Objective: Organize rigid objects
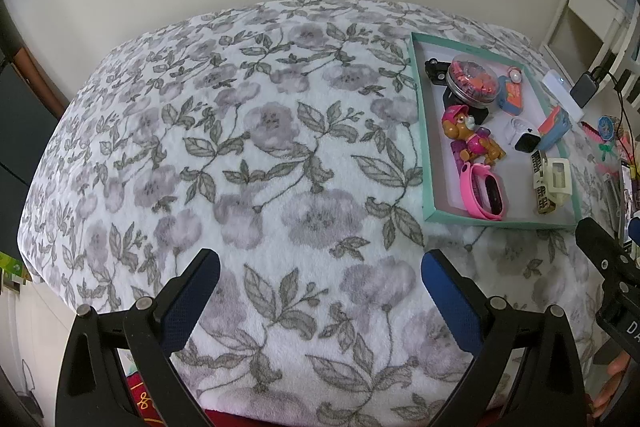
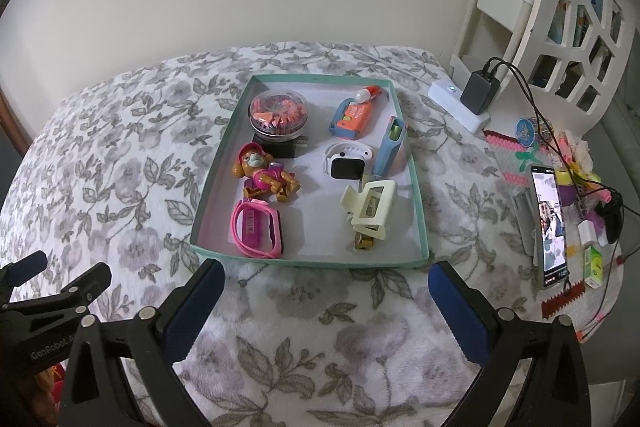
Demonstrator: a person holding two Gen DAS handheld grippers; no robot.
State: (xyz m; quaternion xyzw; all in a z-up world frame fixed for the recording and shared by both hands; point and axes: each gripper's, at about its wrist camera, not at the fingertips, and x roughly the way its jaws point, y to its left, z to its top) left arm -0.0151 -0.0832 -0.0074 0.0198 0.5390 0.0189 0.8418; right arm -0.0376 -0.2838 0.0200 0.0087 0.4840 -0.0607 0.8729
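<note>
Both grippers (image 1: 320, 279) (image 2: 326, 287) gape empty; teal tray (image 2: 308, 261) holds pup figure (image 2: 266, 179), pink band (image 2: 258, 229), white watch (image 2: 344, 163)

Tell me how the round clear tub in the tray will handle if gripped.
The tub looks like smooth rigid plastic, so probably slippery between fingers. It sits stacked on a black block, so a push may slide it off. On its side, it would likely roll.

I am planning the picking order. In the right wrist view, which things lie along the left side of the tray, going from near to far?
pink watch → dog figure → black block → round clear container, which sits on the block.
</note>
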